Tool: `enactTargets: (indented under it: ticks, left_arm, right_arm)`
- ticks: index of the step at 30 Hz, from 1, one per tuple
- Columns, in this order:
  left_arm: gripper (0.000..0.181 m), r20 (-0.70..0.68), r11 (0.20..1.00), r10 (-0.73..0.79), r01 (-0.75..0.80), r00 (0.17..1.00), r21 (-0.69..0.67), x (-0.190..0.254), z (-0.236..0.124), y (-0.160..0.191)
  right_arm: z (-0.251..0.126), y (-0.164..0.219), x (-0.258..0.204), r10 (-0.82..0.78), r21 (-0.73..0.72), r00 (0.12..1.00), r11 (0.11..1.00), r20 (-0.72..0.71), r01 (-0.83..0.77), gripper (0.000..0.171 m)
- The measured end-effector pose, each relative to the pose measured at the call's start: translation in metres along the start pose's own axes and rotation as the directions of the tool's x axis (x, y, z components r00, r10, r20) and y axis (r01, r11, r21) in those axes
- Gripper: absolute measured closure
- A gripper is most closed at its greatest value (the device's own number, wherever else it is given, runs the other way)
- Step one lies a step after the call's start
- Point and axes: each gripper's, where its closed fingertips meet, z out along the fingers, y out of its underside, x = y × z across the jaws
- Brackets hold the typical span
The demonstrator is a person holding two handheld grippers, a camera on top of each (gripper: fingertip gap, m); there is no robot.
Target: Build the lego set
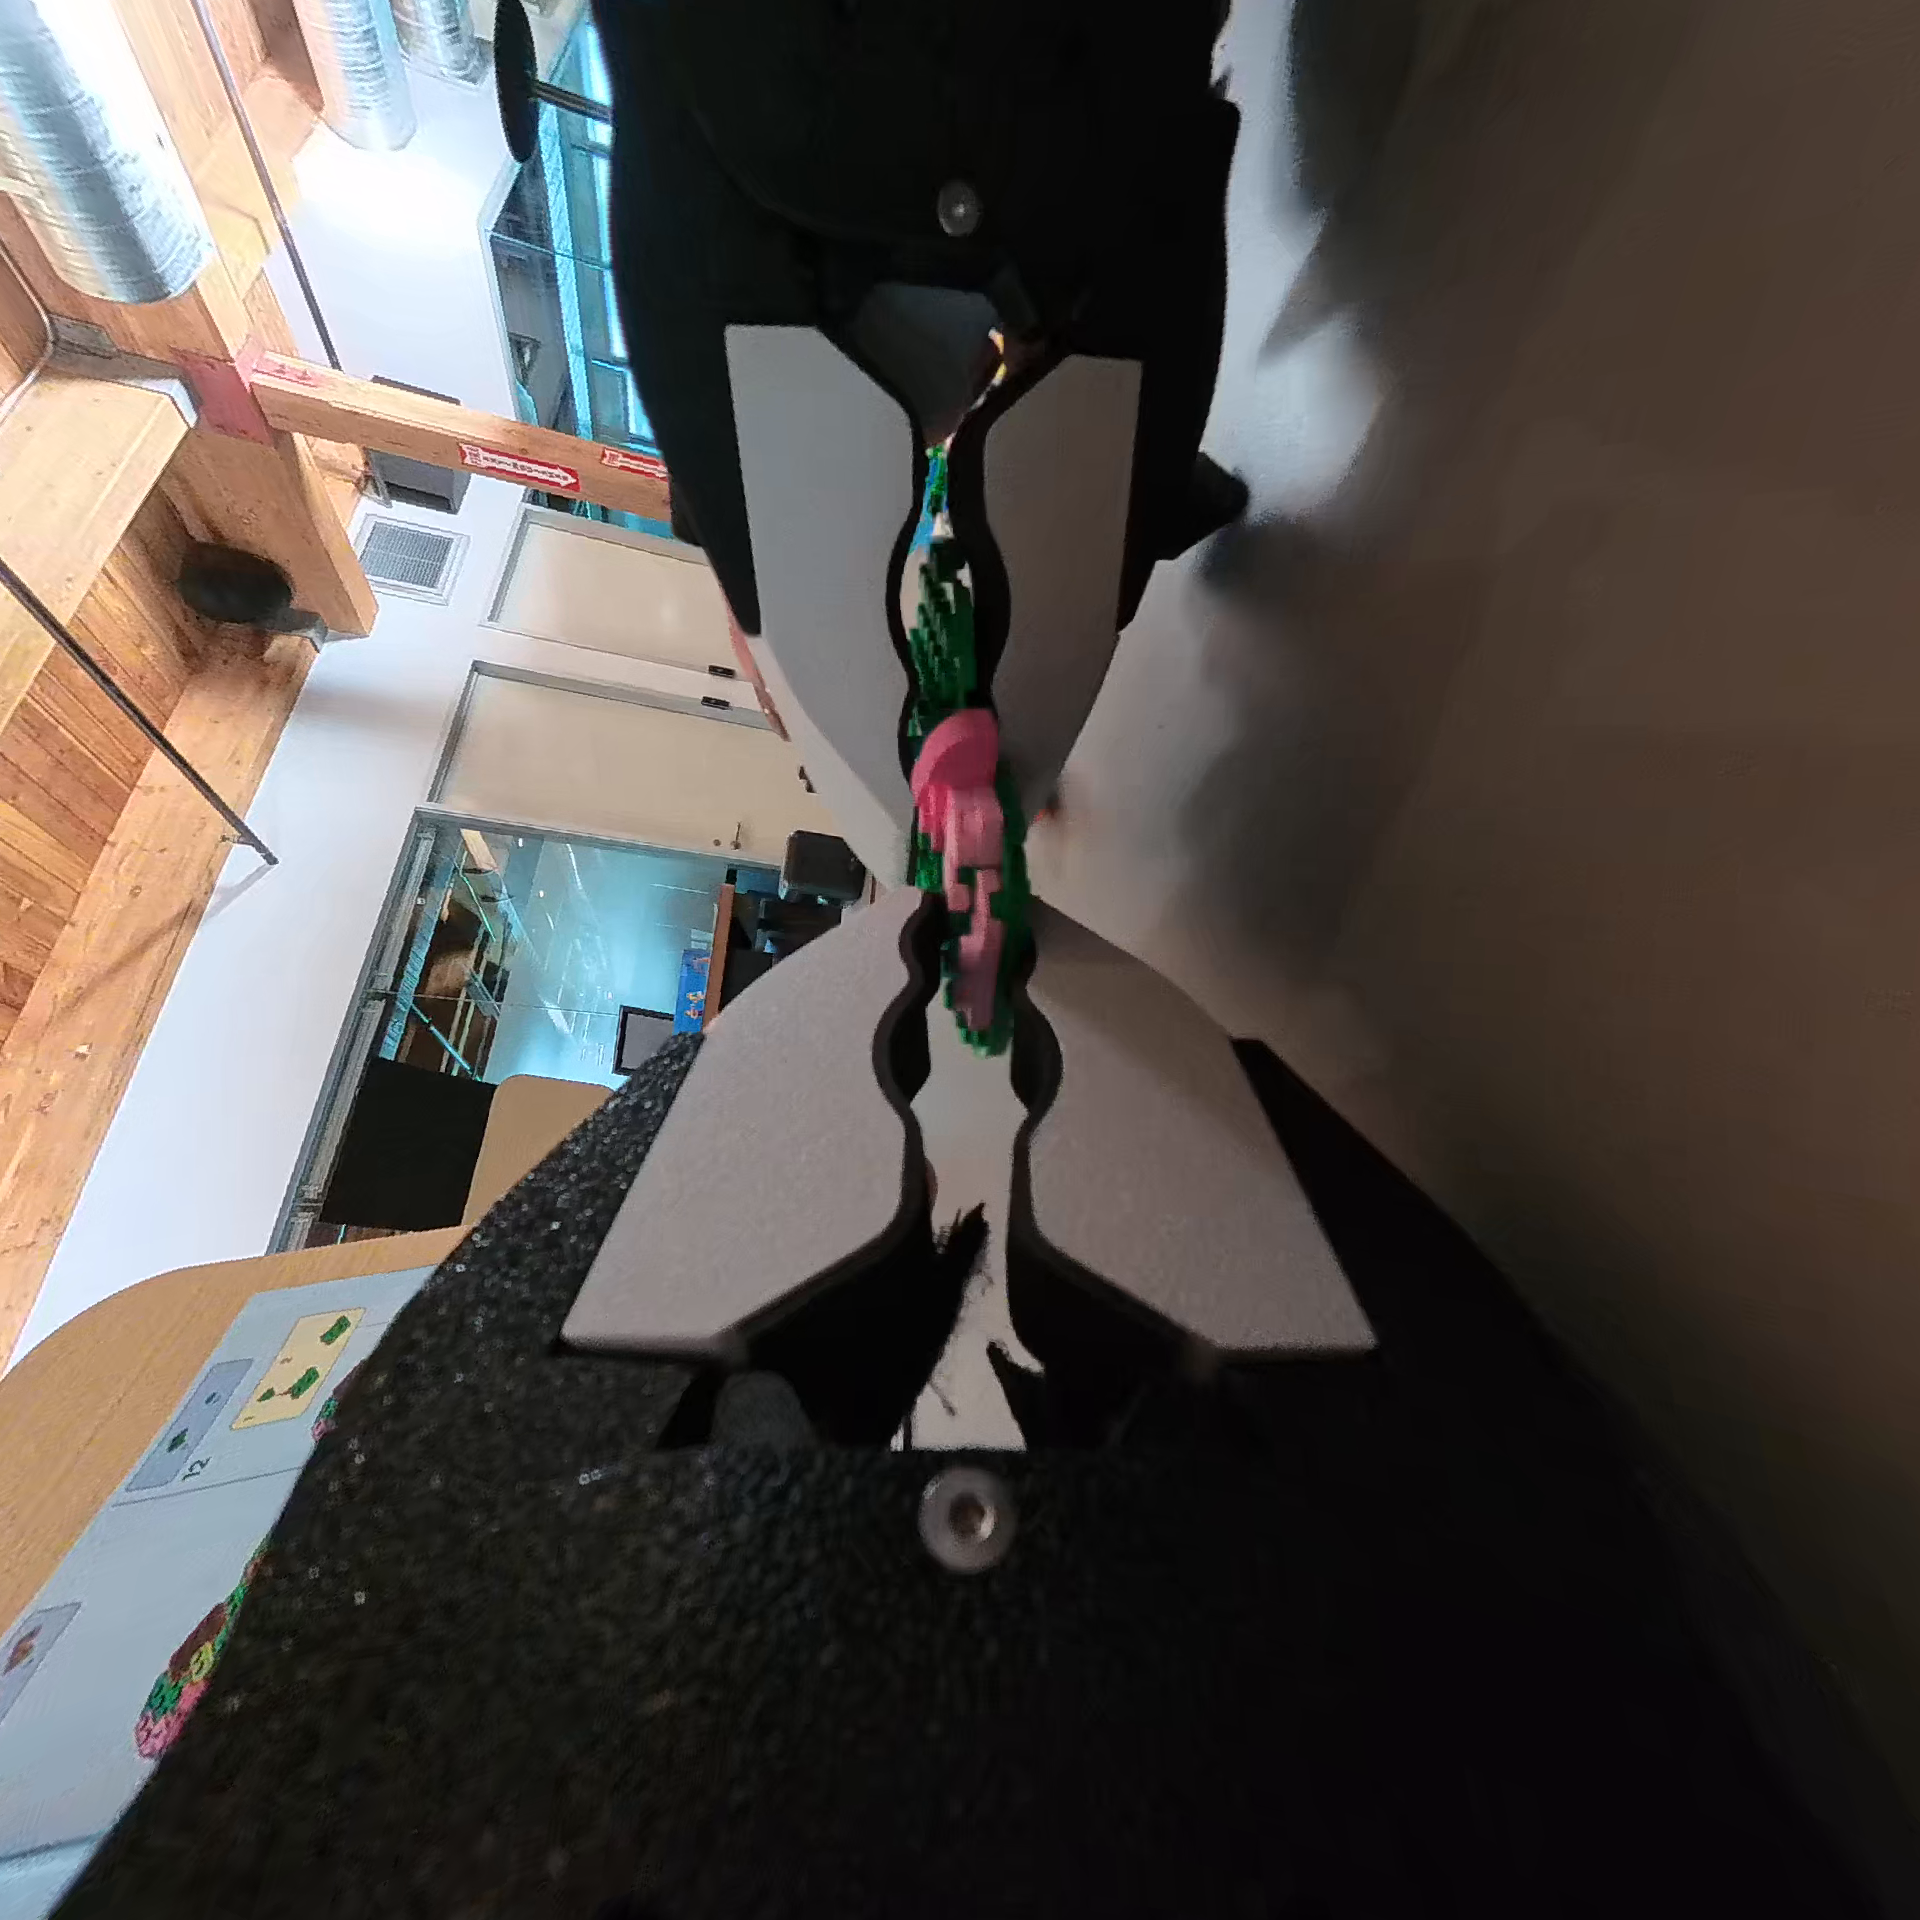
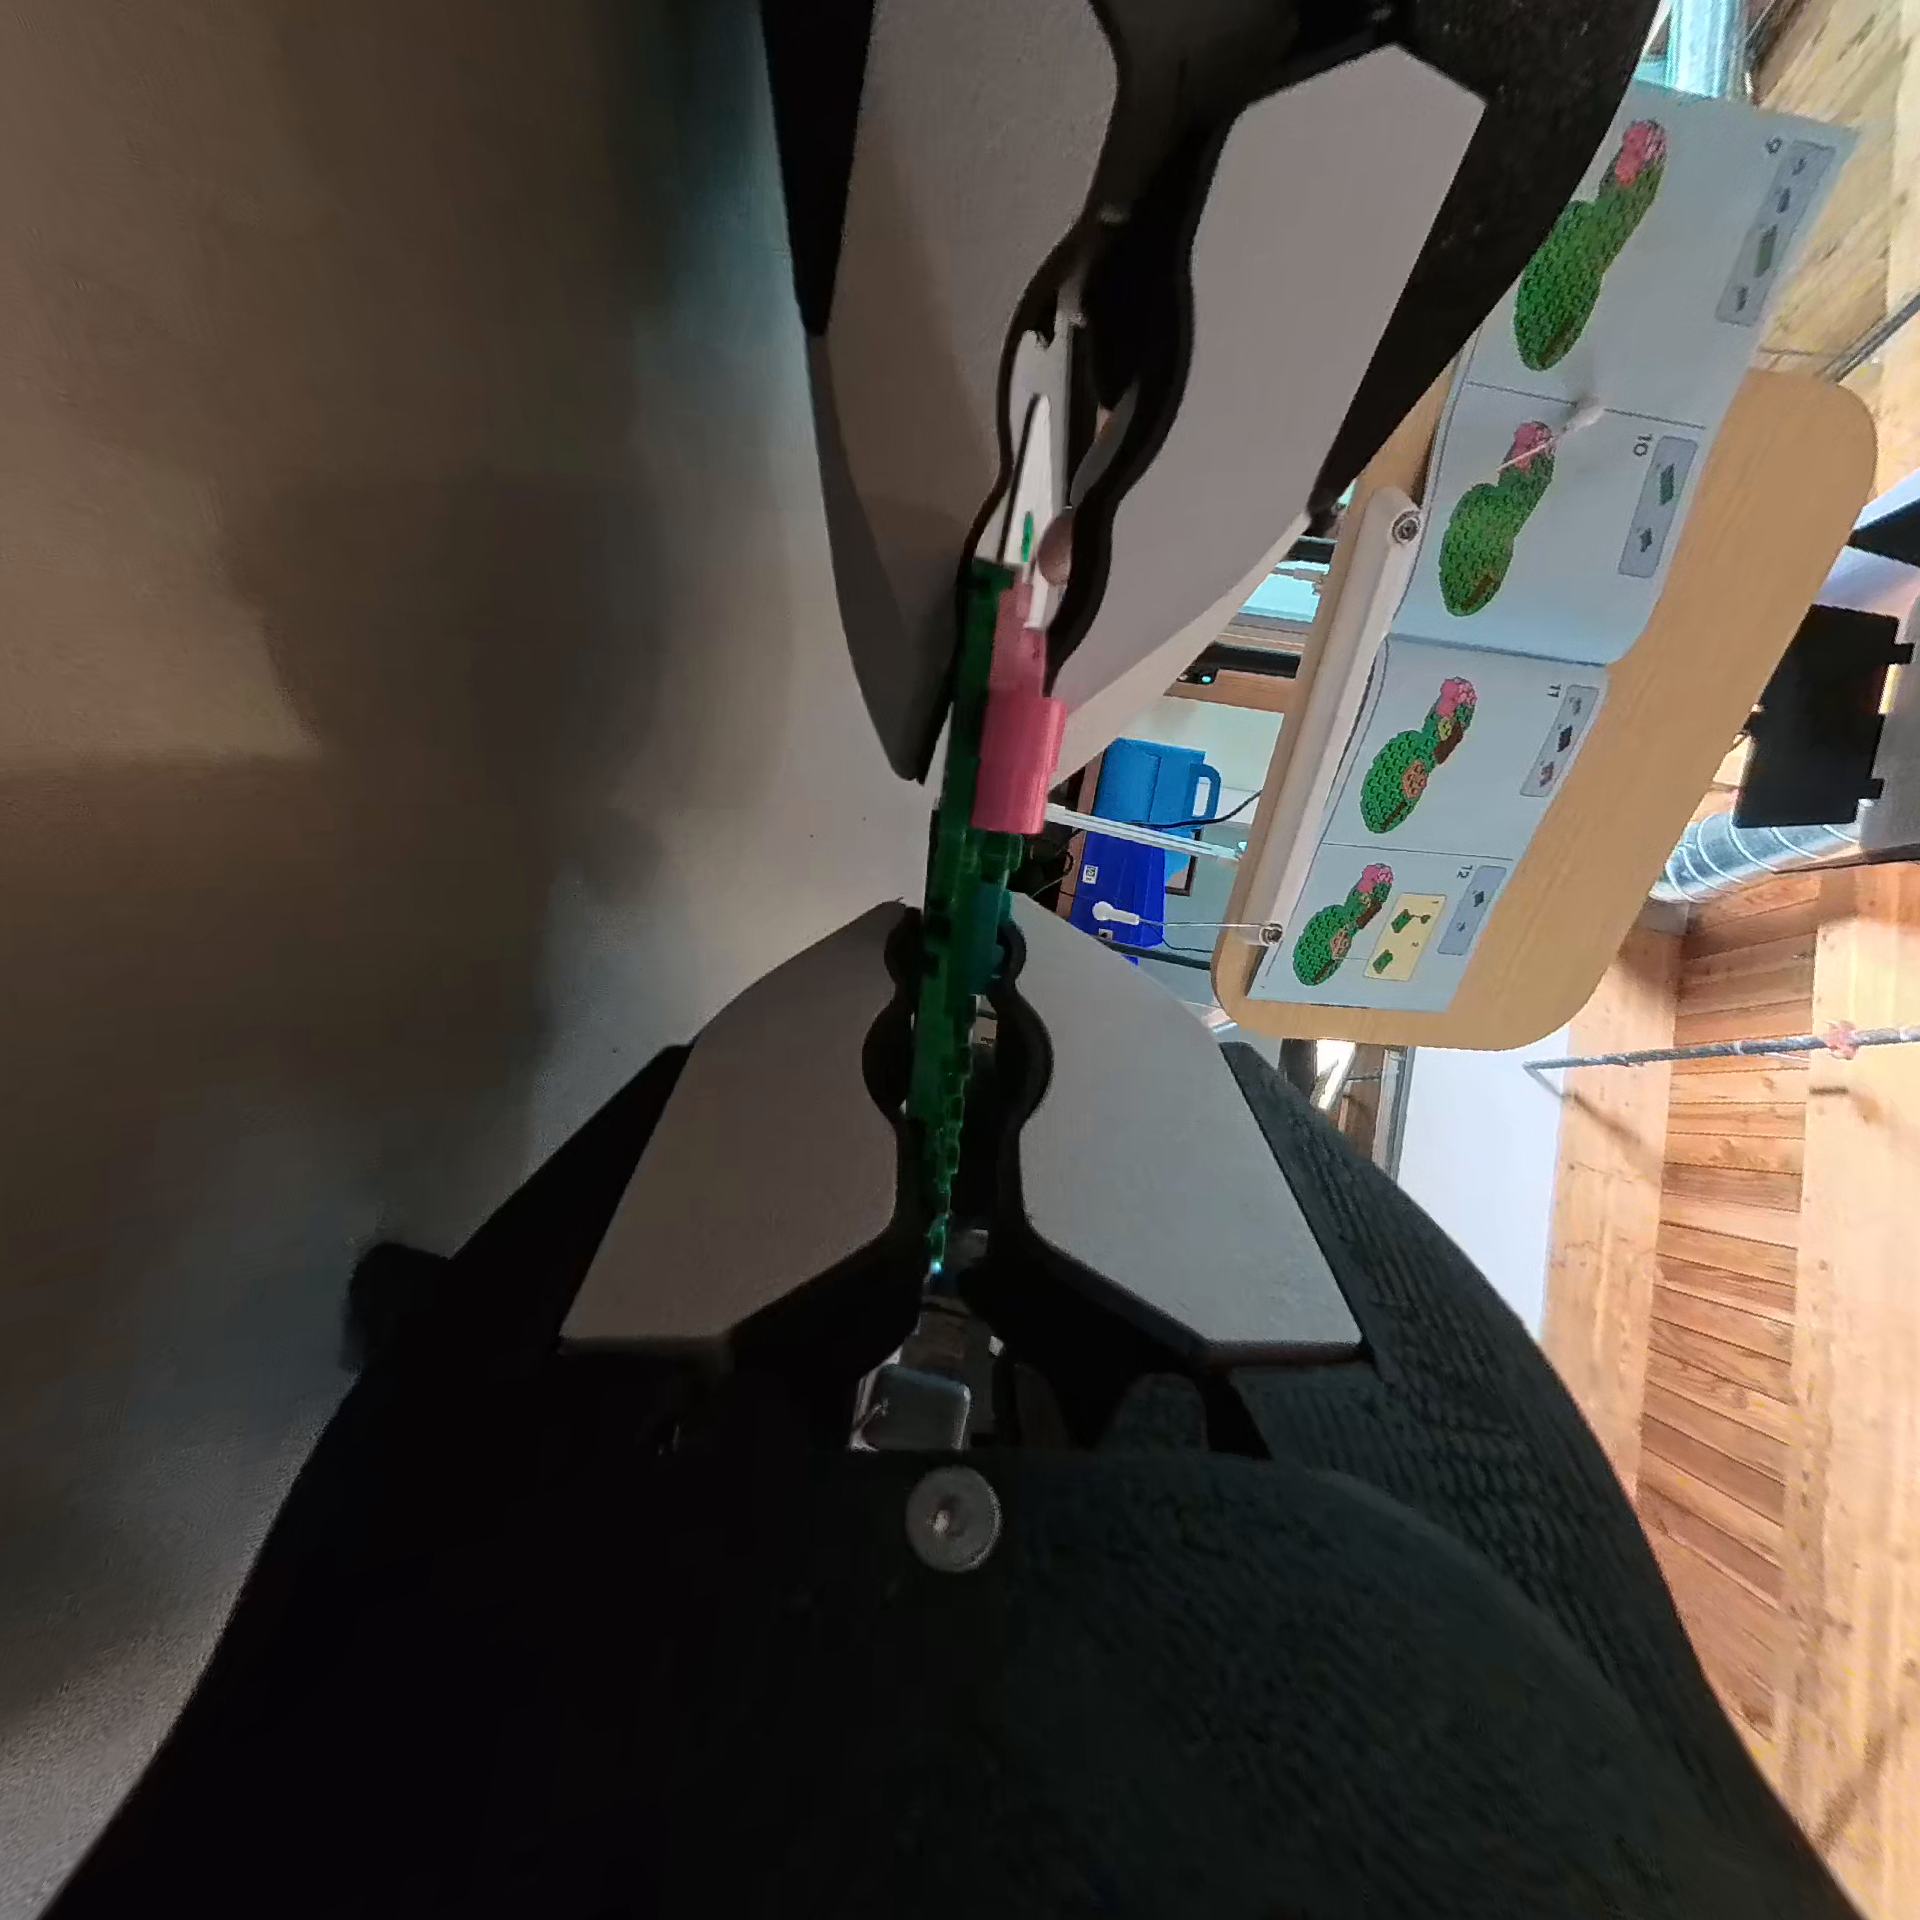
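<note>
A green lego plate (image 1: pixel 940 613) with pink bricks (image 1: pixel 971 821) on it is held edge-on in the air between my two grippers, which face each other tip to tip. My left gripper (image 1: pixel 977 930) is shut on the end of the plate that carries the pink bricks. My right gripper (image 1: pixel 971 800) comes in from the top of the left wrist view. In the right wrist view the right gripper (image 2: pixel 961 920) is shut on the green plate (image 2: pixel 940 1091), with a pink brick (image 2: pixel 1013 753) just beyond its tips. The left gripper (image 2: pixel 987 727) clamps the far end.
An open instruction booklet (image 2: pixel 1558 540) lies on a light wooden board (image 2: pixel 1714 748) to the side, and it also shows in the left wrist view (image 1: pixel 208 1455). A blue object (image 2: pixel 1143 779) stands behind. A plain pale surface (image 2: pixel 416 727) fills the other side. The grippers are tip to tip, or close to it.
</note>
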Motion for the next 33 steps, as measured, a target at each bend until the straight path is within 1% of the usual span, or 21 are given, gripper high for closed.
enactTargets:
  ticks: [3, 6, 9, 12, 24, 29, 33]
  left_arm:
    - [0.171, -0.008, 1.0, 0.006, -0.006, 1.0, -0.005, 0.0018, 0.0007, 0.0005]
    - [0.173, 0.009, 1.0, -0.027, 0.027, 1.0, 0.001, -0.0043, -0.0003, -0.0003]
    - [0.174, -0.002, 1.0, -0.023, 0.023, 1.0, -0.001, -0.0017, 0.0002, 0.0]
    - [0.174, -0.008, 1.0, -0.025, 0.025, 1.0, 0.002, -0.0007, 0.0002, -0.0015]
    - [0.174, -0.001, 0.998, -0.058, 0.058, 0.998, 0.008, -0.0034, 0.0005, -0.0022]
    - [0.172, 0.02, 0.998, -0.058, 0.058, 0.998, 0.015, -0.0067, 0.0, -0.0038]
    - [0.171, 0.005, 0.999, -0.039, 0.039, 0.999, 0.005, -0.0026, 0.001, -0.003]
  right_arm:
    - [0.0002, 0.0001, -0.0025, -0.003, -0.003, 1.0, 1.0, 0.018, 0.003, 0.161]
    - [0.0, 0.0001, 0.0003, 0.02, -0.012, 1.0, 1.0, 0.007, -0.02, 0.159]
    - [0.001, -0.0022, -0.0009, -0.025, -0.017, 1.0, 1.0, 0.002, 0.025, 0.154]
    - [0.0006, -0.0048, -0.0023, -0.049, -0.007, 0.999, 0.999, 0.001, 0.049, 0.155]
    - [-0.0008, -0.004, 0.001, -0.018, -0.008, 1.0, 1.0, -0.014, 0.017, 0.156]
    - [-0.0022, -0.0039, 0.0057, 0.066, 0.013, 0.998, 0.998, -0.012, -0.066, 0.161]
    - [-0.0022, -0.0034, 0.004, 0.01, -0.008, 1.0, 1.0, -0.005, -0.011, 0.162]
